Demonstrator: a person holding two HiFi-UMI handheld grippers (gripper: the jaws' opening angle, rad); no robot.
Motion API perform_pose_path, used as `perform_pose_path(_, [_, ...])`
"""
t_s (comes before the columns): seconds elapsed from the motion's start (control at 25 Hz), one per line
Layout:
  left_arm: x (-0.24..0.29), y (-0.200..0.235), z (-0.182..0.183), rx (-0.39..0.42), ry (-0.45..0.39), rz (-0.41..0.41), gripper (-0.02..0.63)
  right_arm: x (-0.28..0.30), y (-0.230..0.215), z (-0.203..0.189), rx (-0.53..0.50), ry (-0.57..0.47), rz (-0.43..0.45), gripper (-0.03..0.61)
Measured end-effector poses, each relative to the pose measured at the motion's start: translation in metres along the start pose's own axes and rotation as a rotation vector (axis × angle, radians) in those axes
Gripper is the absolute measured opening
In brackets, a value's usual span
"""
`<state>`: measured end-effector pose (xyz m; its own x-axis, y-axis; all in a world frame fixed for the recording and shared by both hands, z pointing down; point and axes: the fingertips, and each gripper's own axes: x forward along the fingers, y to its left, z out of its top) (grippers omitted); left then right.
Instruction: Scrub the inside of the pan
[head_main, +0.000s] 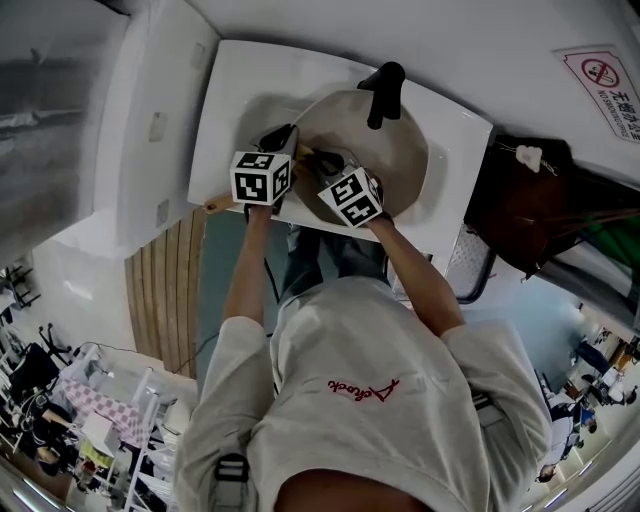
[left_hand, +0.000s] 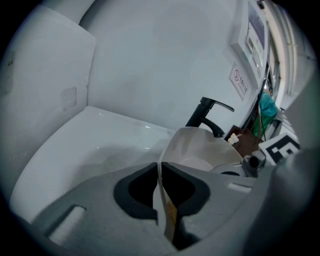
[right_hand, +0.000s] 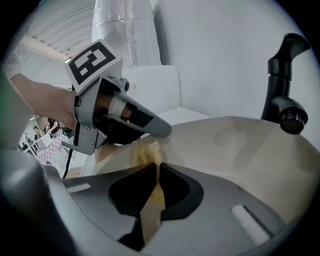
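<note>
The pan (right_hand: 240, 150) is held on the white counter (head_main: 240, 90) below the black tap (right_hand: 285, 75), its rim pinched by the left gripper (left_hand: 161, 172). A yellow pad (right_hand: 145, 152), apparently a scourer, is clamped in the right gripper (right_hand: 156, 172) against the pan's inner wall, just beside the left gripper.

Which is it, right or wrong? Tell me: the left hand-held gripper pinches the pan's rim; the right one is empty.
Wrong in one point: the right hand-held gripper is not empty; the right gripper view shows it shut on a yellowish scrub pad. The left hand-held gripper does pinch the rim of the pan.
</note>
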<state>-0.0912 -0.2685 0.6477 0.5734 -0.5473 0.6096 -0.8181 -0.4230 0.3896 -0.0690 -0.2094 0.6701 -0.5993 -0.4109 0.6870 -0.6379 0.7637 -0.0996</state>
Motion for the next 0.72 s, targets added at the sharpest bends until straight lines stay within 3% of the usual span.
perform_pose_path(0.72, [0.0001,0.0005,0.0005,0.005,-0.001,0.004,0.028,0.0093,-0.0008,0.0002,0.022,0.008,-0.012,0.029])
